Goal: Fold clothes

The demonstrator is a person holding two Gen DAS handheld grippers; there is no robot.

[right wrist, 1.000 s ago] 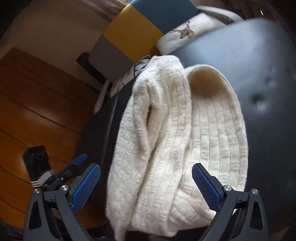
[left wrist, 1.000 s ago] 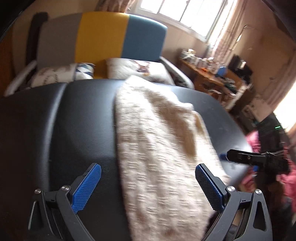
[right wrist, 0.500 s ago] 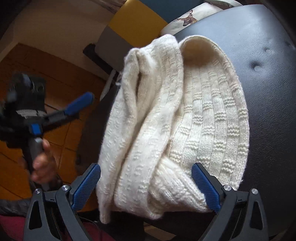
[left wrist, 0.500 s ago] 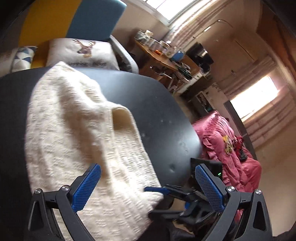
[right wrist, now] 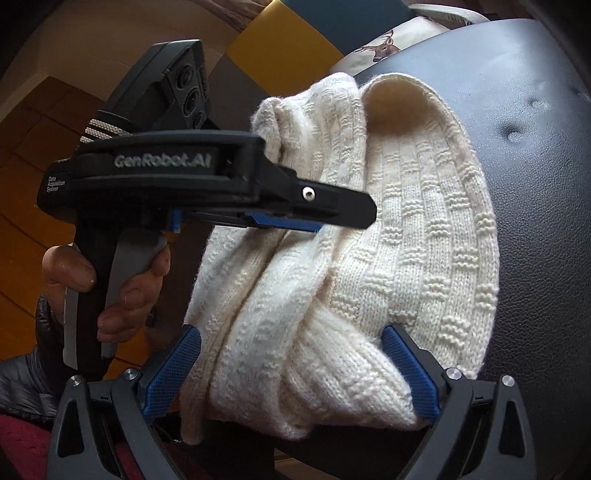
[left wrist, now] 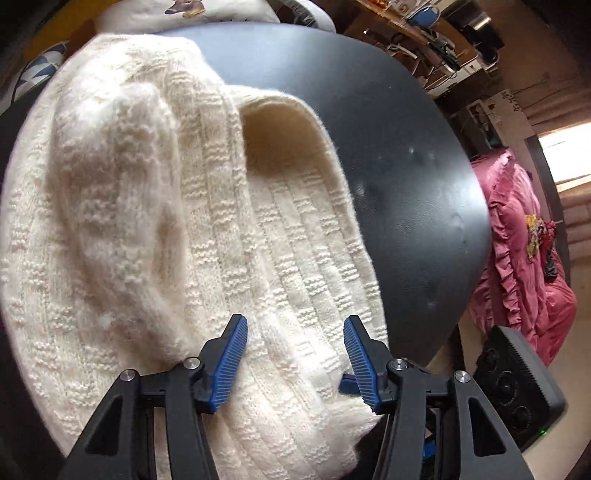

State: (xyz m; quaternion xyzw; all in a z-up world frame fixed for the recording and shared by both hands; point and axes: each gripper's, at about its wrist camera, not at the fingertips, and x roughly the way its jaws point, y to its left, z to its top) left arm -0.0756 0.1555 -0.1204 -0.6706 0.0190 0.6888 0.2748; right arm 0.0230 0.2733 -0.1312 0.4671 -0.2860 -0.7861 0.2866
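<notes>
- A cream knitted sweater (left wrist: pixel 184 221), folded into a bundle, lies on a black padded desk (left wrist: pixel 406 166).
- The left hand-held gripper (left wrist: pixel 295 354) is half-closed over its near edge, seemingly not clamping.
- The right hand-held gripper (right wrist: pixel 291 369) straddles the bundle's thick end, fingers apart.

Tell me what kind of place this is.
Most likely a lived-in home, perhaps a bedroom or living room. A cream knit sweater lies on a black padded surface, with a deer-print cushion behind it, a cluttered wooden desk and pink ruffled bedding nearby.
</notes>
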